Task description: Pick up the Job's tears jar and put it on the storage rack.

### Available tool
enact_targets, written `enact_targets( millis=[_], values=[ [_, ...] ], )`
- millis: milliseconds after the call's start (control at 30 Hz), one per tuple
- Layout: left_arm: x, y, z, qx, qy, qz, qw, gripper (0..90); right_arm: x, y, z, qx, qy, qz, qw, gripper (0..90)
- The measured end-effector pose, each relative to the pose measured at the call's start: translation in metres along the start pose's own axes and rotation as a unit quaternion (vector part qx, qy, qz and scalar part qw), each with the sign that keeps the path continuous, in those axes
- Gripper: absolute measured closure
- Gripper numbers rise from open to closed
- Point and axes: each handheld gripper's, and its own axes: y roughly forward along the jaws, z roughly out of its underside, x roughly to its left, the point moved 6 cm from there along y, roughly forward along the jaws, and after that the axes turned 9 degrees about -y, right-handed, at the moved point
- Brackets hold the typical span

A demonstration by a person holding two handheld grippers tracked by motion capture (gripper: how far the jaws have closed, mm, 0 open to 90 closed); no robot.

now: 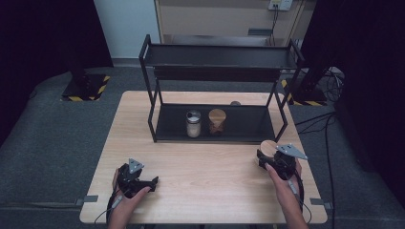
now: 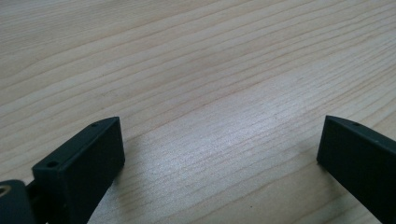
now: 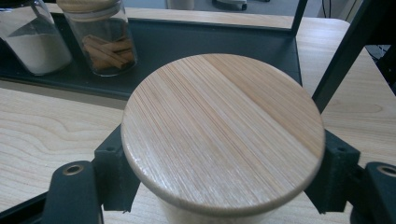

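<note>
My right gripper point(image 3: 224, 161) is shut on a jar with a round wooden lid point(image 3: 222, 126); the jaws clamp the jar's body just under the lid, one on each side. In the high view that jar point(image 1: 268, 146) stands at the table's right, in front of the rack's right leg, with the right gripper point(image 1: 267, 156) around it. My left gripper point(image 1: 153, 183) rests near the front left of the table, open. Between its two black jaws there is bare wood point(image 2: 219, 144).
A black two-level rack point(image 1: 219, 140) stands at the back of the wooden table point(image 1: 205, 176). Its lower shelf point(image 3: 196, 42) holds a jar of white powder point(image 1: 193, 123) point(image 3: 32, 42) and a jar of cinnamon sticks point(image 1: 216, 121) point(image 3: 105, 44).
</note>
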Motion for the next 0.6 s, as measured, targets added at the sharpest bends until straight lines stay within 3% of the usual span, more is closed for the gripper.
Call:
enact_targets(
  millis=[600],
  values=[
    [0.0,0.0,0.0,0.0,0.0,0.0,1.0,0.0,0.02,0.0,-0.015,0.0,-0.028,-0.02,0.9994,26.0]
  ],
)
